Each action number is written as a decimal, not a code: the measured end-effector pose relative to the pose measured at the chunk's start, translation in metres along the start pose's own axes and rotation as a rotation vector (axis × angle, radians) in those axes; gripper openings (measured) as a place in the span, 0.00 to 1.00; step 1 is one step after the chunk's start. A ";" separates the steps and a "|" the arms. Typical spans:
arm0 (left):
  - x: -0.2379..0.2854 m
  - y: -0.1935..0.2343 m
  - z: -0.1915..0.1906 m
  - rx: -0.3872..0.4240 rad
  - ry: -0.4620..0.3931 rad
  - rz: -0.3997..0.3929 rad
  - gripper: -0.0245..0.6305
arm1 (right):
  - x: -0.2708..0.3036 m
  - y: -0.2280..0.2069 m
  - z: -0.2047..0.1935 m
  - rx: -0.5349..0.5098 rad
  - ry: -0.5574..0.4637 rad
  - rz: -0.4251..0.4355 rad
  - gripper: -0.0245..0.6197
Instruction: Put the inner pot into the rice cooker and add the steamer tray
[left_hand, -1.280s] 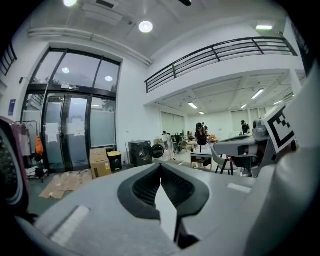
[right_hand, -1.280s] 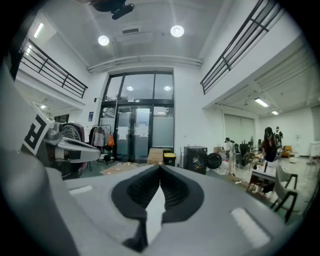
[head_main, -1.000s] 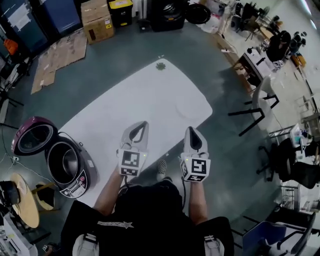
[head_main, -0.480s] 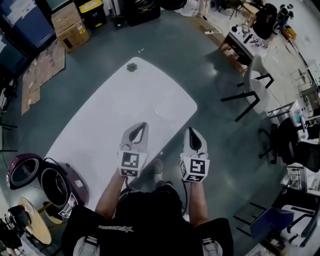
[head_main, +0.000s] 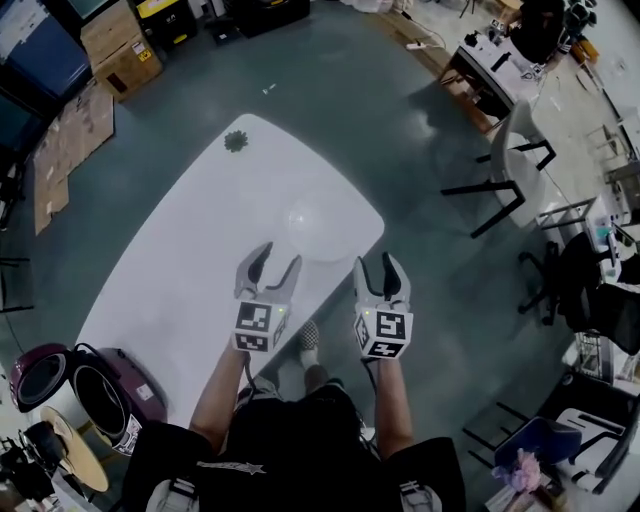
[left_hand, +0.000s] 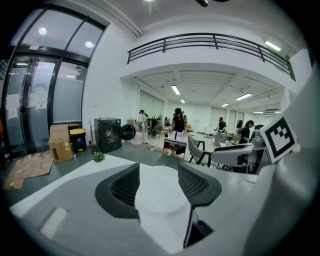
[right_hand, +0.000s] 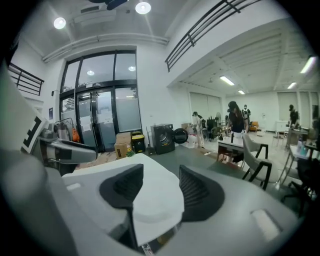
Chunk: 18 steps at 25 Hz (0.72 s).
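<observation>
left claw (head_main: 277, 259) just opened wide, empty | right claw (head_main: 376, 263) likewise

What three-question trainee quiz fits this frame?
1. True or false: the purple rice cooker has its lid shut.
2. What lies on the white oval table nearest the left gripper and right gripper? A metal pot; B round white tray; C glass bottle.
3. Fill in: both grippers' jaws stand ___.
Key: 1 false, the lid is up. 2 B. 3 open; they have just been opening, with nothing between them.
</observation>
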<state>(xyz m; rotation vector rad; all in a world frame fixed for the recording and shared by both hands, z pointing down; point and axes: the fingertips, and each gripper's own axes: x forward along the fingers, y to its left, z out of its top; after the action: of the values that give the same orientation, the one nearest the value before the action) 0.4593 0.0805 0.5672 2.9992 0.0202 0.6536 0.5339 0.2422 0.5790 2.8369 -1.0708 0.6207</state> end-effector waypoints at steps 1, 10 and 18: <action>0.007 0.002 -0.005 -0.006 0.013 0.005 0.40 | 0.008 -0.003 -0.005 0.004 0.016 0.003 0.38; 0.061 0.027 -0.060 -0.028 0.121 0.039 0.44 | 0.073 -0.019 -0.061 0.010 0.144 0.032 0.38; 0.101 0.041 -0.111 -0.050 0.212 0.043 0.44 | 0.119 -0.039 -0.110 0.015 0.226 0.033 0.38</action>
<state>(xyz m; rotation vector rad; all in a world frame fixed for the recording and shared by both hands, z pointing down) 0.5052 0.0499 0.7125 2.8760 -0.0481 0.9593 0.6017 0.2173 0.7291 2.6835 -1.0780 0.9289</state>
